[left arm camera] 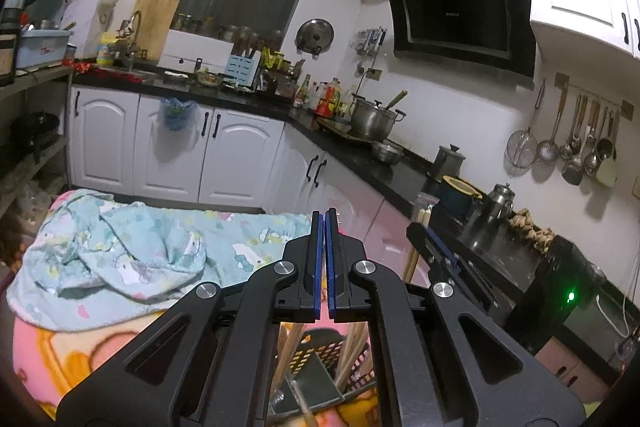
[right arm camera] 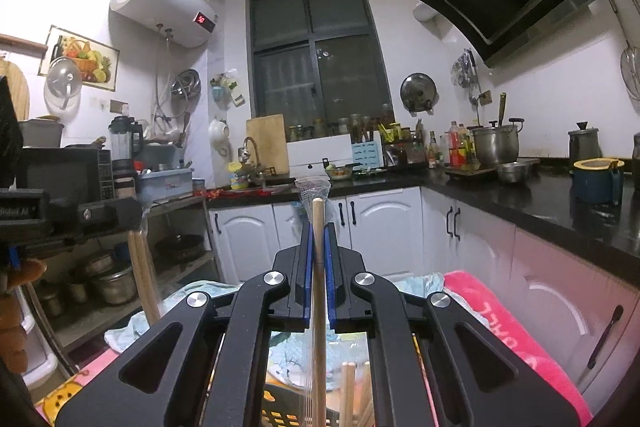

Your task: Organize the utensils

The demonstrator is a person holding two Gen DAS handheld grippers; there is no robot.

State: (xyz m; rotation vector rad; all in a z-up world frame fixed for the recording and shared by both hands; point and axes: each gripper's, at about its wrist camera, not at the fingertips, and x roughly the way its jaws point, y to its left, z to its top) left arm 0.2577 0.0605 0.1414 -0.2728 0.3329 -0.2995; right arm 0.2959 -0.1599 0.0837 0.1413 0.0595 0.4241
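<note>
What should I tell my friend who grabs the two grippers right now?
Left gripper: shut, nothing between its pads.
Right gripper: shut on a wrapped chopstick, standing upright between the pads, with the clear wrapper sticking out on top.
Things: a black holder sits below both grippers on the pink blanket, with several chopsticks already standing in it.
Done: some sticks are in the holder.
Left: probably put the held one in too; whether any others remain cannot be seen.
</note>
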